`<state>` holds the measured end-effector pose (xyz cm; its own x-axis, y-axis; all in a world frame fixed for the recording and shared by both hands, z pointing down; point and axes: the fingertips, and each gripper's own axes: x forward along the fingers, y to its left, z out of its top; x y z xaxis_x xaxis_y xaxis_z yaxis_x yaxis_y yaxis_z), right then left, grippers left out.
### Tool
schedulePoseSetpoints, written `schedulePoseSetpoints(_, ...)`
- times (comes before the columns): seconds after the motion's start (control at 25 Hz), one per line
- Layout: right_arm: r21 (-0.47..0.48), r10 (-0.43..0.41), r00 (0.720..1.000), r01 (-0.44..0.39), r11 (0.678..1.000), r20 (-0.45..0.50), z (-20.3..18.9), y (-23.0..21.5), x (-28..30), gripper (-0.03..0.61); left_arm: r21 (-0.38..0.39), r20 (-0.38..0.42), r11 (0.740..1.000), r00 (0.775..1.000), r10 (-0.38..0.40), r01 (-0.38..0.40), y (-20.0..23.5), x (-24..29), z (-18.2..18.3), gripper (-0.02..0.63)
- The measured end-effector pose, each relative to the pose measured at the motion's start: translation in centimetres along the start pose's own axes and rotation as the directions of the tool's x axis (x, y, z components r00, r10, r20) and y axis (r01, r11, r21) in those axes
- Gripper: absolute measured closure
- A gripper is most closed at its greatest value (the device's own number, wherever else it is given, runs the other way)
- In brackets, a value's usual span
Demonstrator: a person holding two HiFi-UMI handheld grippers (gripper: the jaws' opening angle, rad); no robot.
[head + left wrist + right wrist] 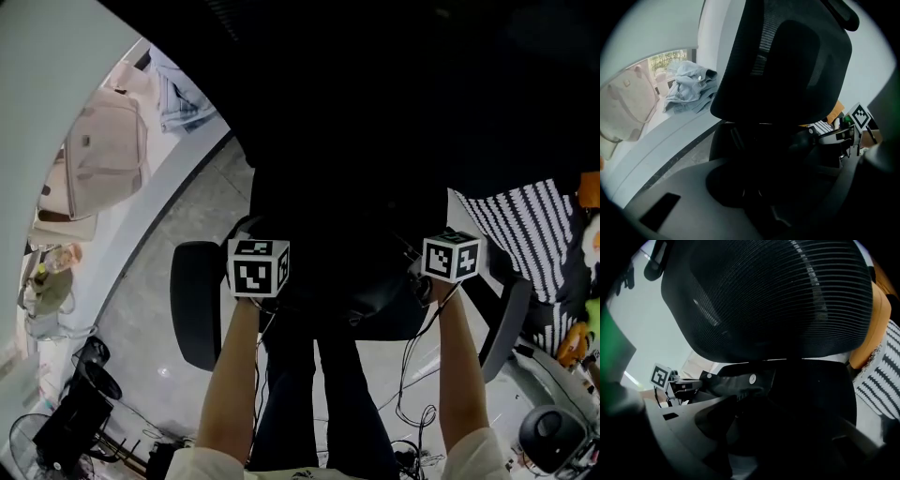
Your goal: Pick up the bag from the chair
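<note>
The black bag [797, 397] sits on the chair [197, 309] seat, below the backrest, and the grab is under way. The left gripper [259, 272] has its fingers almost closed, apparently pinching dark bag material. The right gripper [453, 259] has its fingers part-way apart around the bag's bulk, too dark to tell whether they press; next it likely needs a firm hold, then both lift clear of the armrests.

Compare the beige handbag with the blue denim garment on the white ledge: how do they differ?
Colour: the beige handbag is a pale pinkish beige, while the denim garment is a washed light blue.
Shape: the handbag lies flat and keeps a smooth outline; the garment is a crumpled, folded heap.
Size: the handbag looks the larger of the two.
Both lie side by side on the white ledge.
</note>
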<state>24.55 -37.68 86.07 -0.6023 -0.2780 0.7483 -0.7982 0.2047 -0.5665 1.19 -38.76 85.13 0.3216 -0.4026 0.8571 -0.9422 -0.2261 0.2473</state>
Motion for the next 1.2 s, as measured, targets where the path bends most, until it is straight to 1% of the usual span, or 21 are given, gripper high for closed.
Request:
schedulePoseSetpoints(0.12, 0.018, 0.014, 1.000, -0.013, 1.000, -0.008, 0.1, -0.2, 0.1, 0.351, 0.009, 0.061, 1.000, 0.998, 0.002, -0.002, -0.3, -0.9, 0.2, 0.574)
schedulePoseSetpoints(0.24, 0.053, 0.014, 1.000, -0.014, 0.998, 0.004, 0.6, -0.6, 0.3, 0.312, 0.034, 0.116, 0.999, 0.993, 0.006, -0.010, -0.5, -1.7, 0.5, 0.580)
schedulePoseSetpoints(0.32, 0.062, 0.015, 1.000, -0.016, 0.998, 0.009, 0.7, -0.9, 0.4, 0.256, 0.044, 0.140, 0.999, 0.990, -0.001, -0.005, -0.6, -2.2, 0.6, 0.580)
schedulePoseSetpoints(0.36, 0.062, 0.021, 1.000, -0.021, 0.998, 0.004, 0.6, -1.0, 0.4, 0.237, 0.046, 0.152, 0.999, 0.988, -0.008, 0.001, -0.7, -2.4, 0.6, 0.581)
schedulePoseSetpoints(0.52, 0.073, 0.103, 0.995, -0.102, 0.992, -0.013, 0.7, -0.7, 0.6, 0.233, 0.047, 0.191, 0.998, 0.981, -0.041, 0.032, -1.1, -3.2, 0.6, 0.581)
schedulePoseSetpoints(0.56, 0.077, 0.126, 0.992, -0.125, 0.989, -0.006, 1.0, -0.4, 0.6, 0.246, 0.048, 0.195, 0.998, 0.980, -0.046, 0.037, -1.2, -3.3, 0.6, 0.581)
schedulePoseSetpoints(0.6, 0.077, 0.143, 0.990, -0.143, 0.987, 0.003, 1.2, -0.1, 0.7, 0.276, 0.049, 0.196, 0.998, 0.979, -0.049, 0.040, -1.2, -3.4, 0.5, 0.581)
schedulePoseSetpoints(0.64, 0.069, 0.151, 0.989, -0.151, 0.986, 0.008, 1.4, 0.2, 0.8, 0.321, 0.049, 0.196, 0.998, 0.979, -0.051, 0.042, -1.2, -3.5, 0.5, 0.581)
schedulePoseSetpoints(0.72, 0.032, 0.139, 0.990, -0.139, 0.990, -0.001, 1.5, 0.6, 1.0, 0.359, 0.047, 0.195, 0.998, 0.980, -0.050, 0.041, -1.2, -3.7, 0.4, 0.581)
schedulePoseSetpoints(0.84, -0.010, 0.117, 0.993, -0.117, 0.993, 0.008, 1.3, 1.1, 0.5, 0.374, 0.039, 0.186, 0.998, 0.982, -0.046, 0.040, -1.2, -4.0, 0.3, 0.581)
schedulePoseSetpoints(0.96, -0.052, 0.096, 0.995, -0.094, 0.994, 0.037, 1.0, 1.9, -1.0, 0.405, 0.013, 0.178, 0.999, 0.984, -0.034, 0.032, -1.5, -4.7, 0.1, 0.581)
schedulePoseSetpoints(1.08, -0.096, 0.059, 0.995, -0.051, 0.994, 0.077, 0.5, 3.1, -3.0, 0.433, -0.022, 0.175, 1.000, 0.984, -0.016, 0.021, -2.0, -6.1, -0.2, 0.581)
schedulePoseSetpoints(1.2, -0.136, 0.018, 0.993, -0.002, 0.991, 0.121, -0.2, 4.6, -4.9, 0.448, -0.024, 0.174, 1.000, 0.985, -0.003, 0.008, -2.6, -7.6, -0.6, 0.581)
